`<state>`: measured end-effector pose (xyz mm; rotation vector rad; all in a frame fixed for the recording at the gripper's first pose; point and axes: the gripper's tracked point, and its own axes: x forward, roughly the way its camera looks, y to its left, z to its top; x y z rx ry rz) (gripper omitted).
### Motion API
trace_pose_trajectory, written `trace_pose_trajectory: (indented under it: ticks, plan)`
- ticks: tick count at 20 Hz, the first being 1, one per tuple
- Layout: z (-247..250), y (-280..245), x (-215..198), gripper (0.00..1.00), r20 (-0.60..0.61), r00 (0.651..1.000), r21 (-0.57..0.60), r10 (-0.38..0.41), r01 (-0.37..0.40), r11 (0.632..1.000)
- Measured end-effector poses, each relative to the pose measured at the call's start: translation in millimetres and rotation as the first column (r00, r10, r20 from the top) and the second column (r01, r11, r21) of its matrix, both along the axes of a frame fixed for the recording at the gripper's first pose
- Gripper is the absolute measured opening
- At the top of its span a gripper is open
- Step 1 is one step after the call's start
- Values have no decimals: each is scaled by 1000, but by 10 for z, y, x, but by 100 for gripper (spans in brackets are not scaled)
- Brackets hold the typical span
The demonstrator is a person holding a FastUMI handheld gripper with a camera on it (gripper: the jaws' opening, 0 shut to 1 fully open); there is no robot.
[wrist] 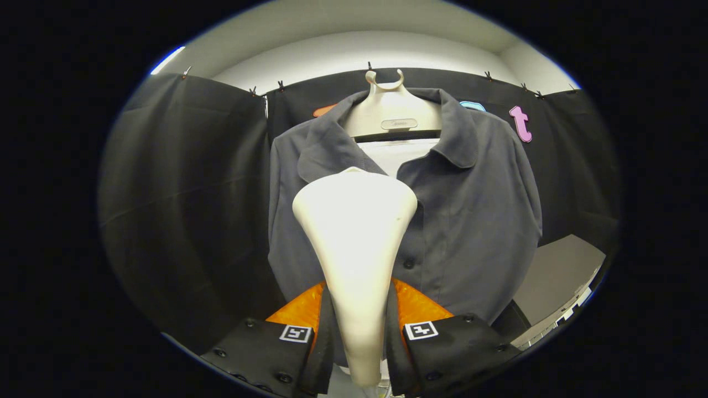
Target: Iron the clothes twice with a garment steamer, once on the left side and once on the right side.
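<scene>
Grey shirt [470, 221], tool [358, 326] gripping steamer [354, 232]

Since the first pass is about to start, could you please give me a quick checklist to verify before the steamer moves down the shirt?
1. Grip: the gripper has both fingers pressing on the steamer head handle: ok.
2. Steamer head near the top of the shirt, by the collar: ok.
3. Shirt hangs on the hanger, front buttoned: ok.
4. Head face touching the fabric: cannot tell.
5. Steam coming out: cannot tell.
</scene>
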<state>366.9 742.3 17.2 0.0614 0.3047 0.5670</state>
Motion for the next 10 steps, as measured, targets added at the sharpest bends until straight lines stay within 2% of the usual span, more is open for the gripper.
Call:
trace_pose_trajectory:
  ticks: [6, 10]
  plan:
    - [-273, 184, 241, 47, -43, 999, -30, 1, -3, 1000]
    - [-449, 216, 237, 47, -66, 998, -50, 8, -11, 999]
